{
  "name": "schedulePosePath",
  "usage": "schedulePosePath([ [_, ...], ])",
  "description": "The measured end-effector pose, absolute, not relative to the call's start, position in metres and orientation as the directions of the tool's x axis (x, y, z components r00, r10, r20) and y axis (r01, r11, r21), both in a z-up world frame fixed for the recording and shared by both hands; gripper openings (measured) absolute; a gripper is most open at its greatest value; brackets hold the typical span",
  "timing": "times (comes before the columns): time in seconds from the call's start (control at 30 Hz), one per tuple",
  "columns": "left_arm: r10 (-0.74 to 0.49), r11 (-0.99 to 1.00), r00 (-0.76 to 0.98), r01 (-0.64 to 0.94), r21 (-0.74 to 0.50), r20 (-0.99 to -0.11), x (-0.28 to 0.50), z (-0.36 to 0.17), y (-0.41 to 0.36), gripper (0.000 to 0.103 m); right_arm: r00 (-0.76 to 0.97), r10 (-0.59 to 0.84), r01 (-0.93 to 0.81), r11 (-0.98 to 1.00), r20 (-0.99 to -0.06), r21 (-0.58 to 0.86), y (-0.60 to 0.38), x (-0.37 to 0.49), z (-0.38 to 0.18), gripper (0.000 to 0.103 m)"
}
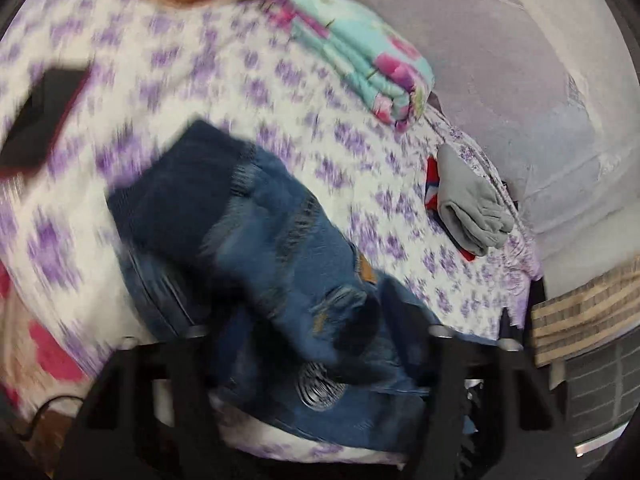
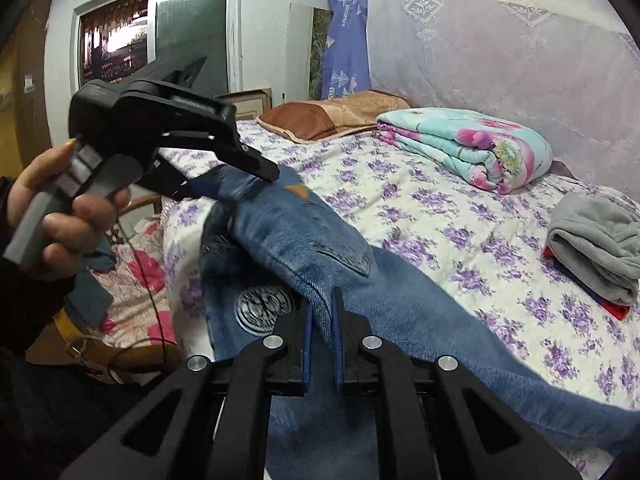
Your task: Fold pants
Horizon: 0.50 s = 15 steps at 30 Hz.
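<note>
Two grippers: right gripper (image 2: 322, 312) pinching jeans (image 2: 288, 232) on bed (image 2: 440, 208); left gripper (image 2: 256, 168) grip unclear.

no wording can be read. the blue cloth (image 2: 347, 32) hanging by the far wall carries pale print too small to make out, and the round white emblem (image 2: 264, 307) on the jeans (image 2: 296, 236) is illegible.

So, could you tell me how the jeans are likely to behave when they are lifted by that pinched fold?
The jeans would probably hang limp: they already drape in folds over the bed edge. The denim looks thick, so likely heavy for cloth, pulling at the right gripper pinching one fold. The fabric looks rough, so slipping seems unlikely.
</note>
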<state>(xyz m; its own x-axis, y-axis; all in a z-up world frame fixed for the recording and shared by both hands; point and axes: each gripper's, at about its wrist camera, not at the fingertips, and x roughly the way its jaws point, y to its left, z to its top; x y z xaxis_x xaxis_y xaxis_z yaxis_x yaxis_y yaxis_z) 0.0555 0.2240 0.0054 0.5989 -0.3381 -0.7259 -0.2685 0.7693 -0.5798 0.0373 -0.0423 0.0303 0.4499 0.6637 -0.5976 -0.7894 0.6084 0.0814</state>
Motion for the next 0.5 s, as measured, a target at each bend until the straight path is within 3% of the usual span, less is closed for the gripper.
schedulePosePath([
  [0.2,-0.248,0.805,0.62,-0.296,-0.514,-0.744,0.046,0.025,0.258,0.043,0.385,0.721,-0.847,0.524,-0.577,0.089,-0.015,0.02,0.039,0.009],
  [0.3,-0.214,0.791,0.588,-0.364,-0.492,-0.78,0.039,0.002,0.275,0.045,0.364,0.693,-0.871,0.491,-0.623,0.036,0.006,0.01,0.019,0.009],
  [0.5,-0.246,0.742,0.559,-0.417,-0.525,-0.792,0.026,-0.036,0.29,0.05,0.324,0.683,-0.876,0.477,-0.654,0.064,0.011,0.011,0.004,0.009],
])
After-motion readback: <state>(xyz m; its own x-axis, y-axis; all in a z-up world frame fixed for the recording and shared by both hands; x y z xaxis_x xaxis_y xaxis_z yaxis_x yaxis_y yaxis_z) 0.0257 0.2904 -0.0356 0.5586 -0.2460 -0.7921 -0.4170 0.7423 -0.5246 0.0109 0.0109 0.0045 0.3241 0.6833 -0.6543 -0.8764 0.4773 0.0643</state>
